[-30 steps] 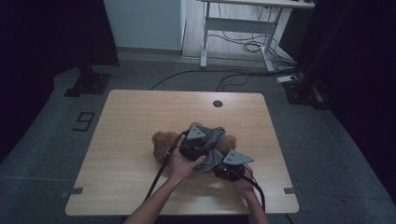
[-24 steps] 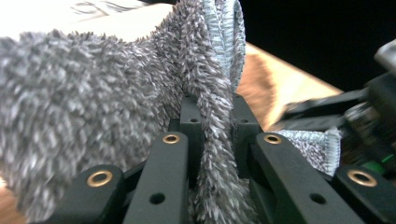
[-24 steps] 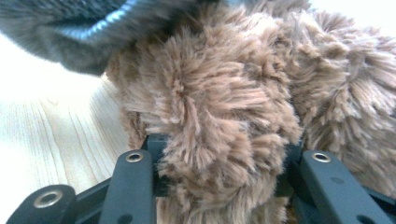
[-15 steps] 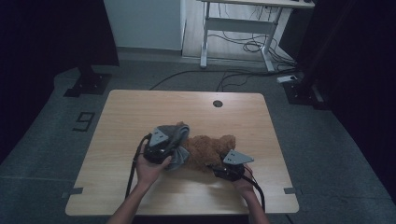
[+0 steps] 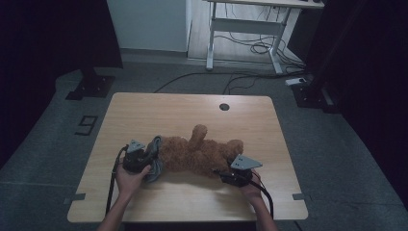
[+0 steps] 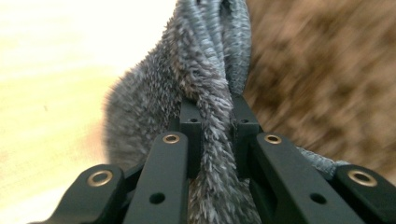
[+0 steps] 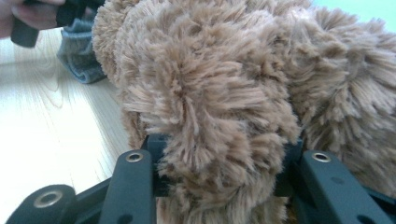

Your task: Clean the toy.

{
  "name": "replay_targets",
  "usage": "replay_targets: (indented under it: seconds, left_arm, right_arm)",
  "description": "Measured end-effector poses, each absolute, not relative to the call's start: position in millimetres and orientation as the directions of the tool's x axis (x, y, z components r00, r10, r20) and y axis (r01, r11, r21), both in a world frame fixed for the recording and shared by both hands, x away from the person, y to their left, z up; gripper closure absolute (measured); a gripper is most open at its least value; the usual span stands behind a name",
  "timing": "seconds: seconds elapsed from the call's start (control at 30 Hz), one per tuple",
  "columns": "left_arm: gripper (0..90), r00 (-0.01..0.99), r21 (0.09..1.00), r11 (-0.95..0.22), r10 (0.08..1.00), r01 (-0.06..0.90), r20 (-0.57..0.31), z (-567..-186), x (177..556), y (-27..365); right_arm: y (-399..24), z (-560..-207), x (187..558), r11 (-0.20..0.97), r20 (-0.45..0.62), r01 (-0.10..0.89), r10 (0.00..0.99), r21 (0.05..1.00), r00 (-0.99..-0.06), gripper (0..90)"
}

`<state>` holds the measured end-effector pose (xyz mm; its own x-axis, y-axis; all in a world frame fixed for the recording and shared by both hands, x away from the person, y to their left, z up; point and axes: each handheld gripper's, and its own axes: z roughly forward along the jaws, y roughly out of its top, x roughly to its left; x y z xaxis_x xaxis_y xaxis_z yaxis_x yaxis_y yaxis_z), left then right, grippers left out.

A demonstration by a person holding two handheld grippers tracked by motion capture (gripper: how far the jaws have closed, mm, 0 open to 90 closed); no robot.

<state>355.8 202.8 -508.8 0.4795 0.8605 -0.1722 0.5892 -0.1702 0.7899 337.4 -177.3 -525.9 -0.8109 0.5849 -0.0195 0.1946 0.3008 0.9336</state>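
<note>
Lab-style recording space: lone wooden table [image 5: 192, 115] sitting on grey carpet [image 5: 337, 159], dark curtains [image 5: 57, 33] hanging at both sides, stand bases [image 5: 91, 86] resting nearby, cables [image 5: 240, 48] trailing under white height-adjustable desk [image 5: 250, 19] behind.

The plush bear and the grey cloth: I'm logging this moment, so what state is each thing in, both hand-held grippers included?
Plush bear: lying on its side on the table, one limb sticking up.
Grey cloth: bunched at the bear's left end, pinched into a fold.
Left hand-held gripper: shut on the grey cloth.
Right hand-held gripper: shut on a tuft of the plush bear.
</note>
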Motion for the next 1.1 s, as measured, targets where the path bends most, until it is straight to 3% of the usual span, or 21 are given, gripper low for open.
replay_targets:
  seconds: [0.53, 0.8, 1.1]
  left_arm:
    - [79.0, 0.564, 0.873, -0.12, 0.802, 0.474, -0.196, -446.0, 351.5, 187.2]
    - [78.8, 0.629, 0.894, -0.243, 0.775, 0.377, -0.055, -407.8, 356.7, 134.6]
    - [78.8, 0.626, 0.799, -0.337, 0.777, 0.498, -0.063, -435.3, 385.8, 107.8]
  right_arm:
    - [-184.7, -526.9, 340.7, 0.289, -0.011, 0.204, 0.6, 0.935, -0.8, 55.3]
    - [-181.9, -527.0, 339.5, 0.296, -0.025, 0.194, 0.604, 0.935, -0.797, 55.1]
    - [-182.8, -526.1, 338.1, 0.314, -0.031, 0.189, 0.582, 0.93, -0.812, 52.3]
